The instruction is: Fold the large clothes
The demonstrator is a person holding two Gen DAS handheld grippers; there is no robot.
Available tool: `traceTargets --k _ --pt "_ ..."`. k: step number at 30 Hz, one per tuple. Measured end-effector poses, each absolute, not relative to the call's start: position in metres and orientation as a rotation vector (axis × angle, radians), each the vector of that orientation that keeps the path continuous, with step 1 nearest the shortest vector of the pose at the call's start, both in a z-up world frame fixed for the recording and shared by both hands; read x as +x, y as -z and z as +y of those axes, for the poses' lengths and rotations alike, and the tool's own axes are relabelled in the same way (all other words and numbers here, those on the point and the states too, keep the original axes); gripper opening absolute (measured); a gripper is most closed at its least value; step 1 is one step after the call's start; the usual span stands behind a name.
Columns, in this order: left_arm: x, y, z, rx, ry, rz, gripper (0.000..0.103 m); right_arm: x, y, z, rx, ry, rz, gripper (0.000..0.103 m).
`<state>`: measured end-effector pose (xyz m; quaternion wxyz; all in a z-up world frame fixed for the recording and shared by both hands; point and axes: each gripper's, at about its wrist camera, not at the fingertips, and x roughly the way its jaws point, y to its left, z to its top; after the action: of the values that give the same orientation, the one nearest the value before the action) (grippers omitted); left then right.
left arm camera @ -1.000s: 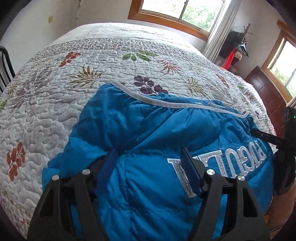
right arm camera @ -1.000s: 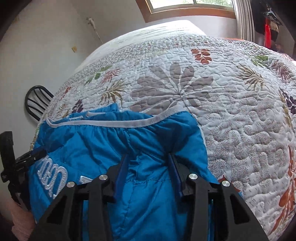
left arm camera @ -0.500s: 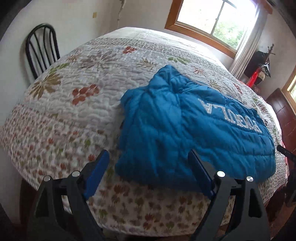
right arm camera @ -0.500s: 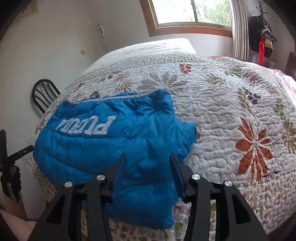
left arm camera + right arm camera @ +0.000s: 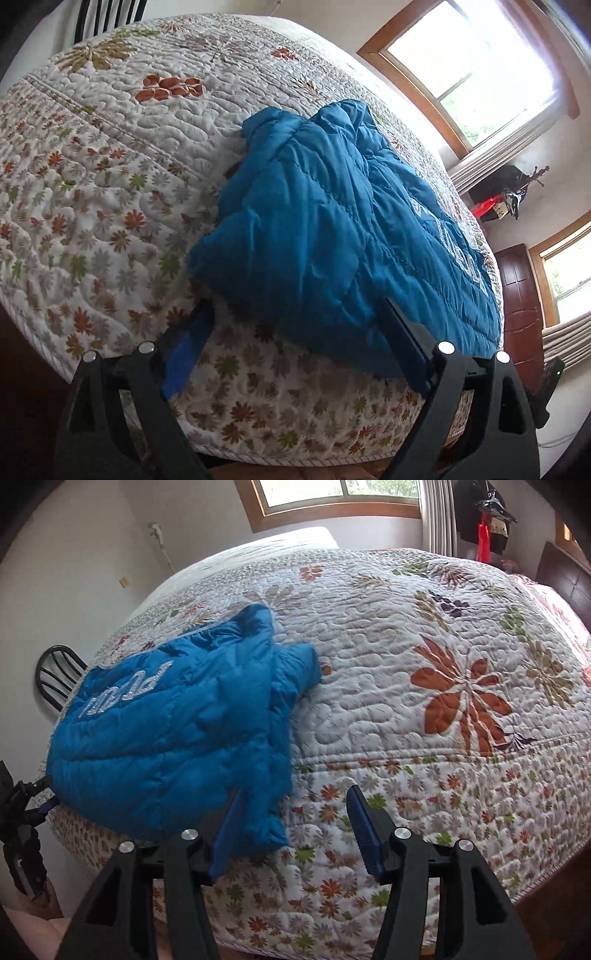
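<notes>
Hanging over the bed (image 5: 424, 709) edge, the jacket (image 5: 177, 738) could slide off; my left tongs (image 5: 291, 332) and right tongs (image 5: 295, 812) gape, holding nothing.

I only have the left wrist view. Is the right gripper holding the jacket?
Observer: No. The right gripper is open; the jacket edge lies by its left finger, unclamped.
Operator: What's on the jacket's right side?
Observer: A sleeve juts out toward an orange flower on the quilt.
Operator: Where does my left gripper sit from there?
Observer: The left gripper is at the jacket's left end, by the bed's edge.
</notes>
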<state>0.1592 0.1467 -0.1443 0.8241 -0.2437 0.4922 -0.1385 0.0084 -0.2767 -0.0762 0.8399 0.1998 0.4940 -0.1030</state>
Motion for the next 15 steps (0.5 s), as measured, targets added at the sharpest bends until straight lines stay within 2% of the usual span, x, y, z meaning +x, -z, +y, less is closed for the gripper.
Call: traceTargets --k 11,15 --pt "0.193 0.152 0.131 -0.593 0.295 1.003 0.091 0.006 0.114 -0.288 0.404 0.267 1.13 0.056" --pt "0.198 0.153 0.131 -0.617 0.276 0.967 0.073 0.007 0.113 -0.289 0.412 0.253 1.126 0.057"
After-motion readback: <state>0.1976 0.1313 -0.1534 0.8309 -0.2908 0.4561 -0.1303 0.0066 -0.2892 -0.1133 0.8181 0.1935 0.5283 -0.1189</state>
